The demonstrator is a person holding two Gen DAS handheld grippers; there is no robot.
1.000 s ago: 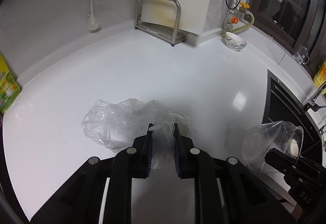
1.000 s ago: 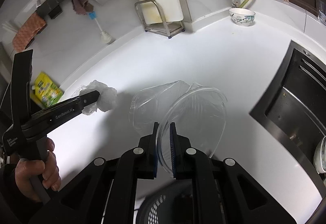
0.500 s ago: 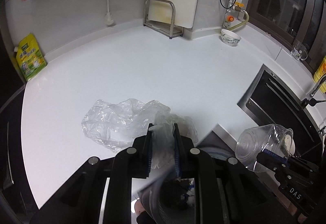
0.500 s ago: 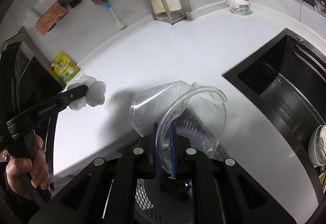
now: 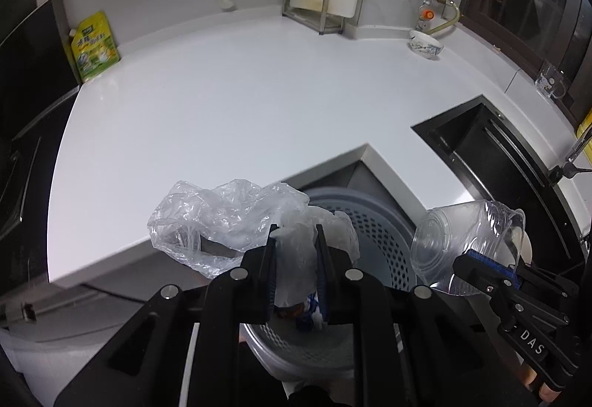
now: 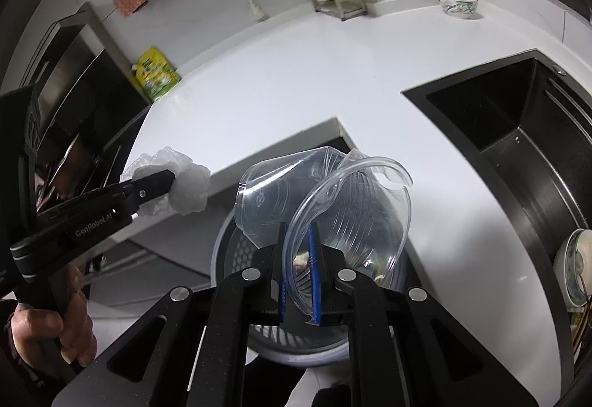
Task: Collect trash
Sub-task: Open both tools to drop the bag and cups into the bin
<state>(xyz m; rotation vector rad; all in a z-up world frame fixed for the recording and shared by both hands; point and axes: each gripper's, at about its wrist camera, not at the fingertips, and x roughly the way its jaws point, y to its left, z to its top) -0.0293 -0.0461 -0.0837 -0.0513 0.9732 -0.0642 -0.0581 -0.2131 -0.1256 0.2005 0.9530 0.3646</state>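
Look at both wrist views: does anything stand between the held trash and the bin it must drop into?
Nothing visible does. The left gripper holds the crumpled plastic bag and the right gripper holds the clear plastic cup, both above the open mouth of the perforated grey bin, which has no lid.

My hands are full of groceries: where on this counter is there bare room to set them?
The countertop is bare between the yellow pouch, metal rack, bowl and sink. The near edge is crowded by both grippers over the bin.
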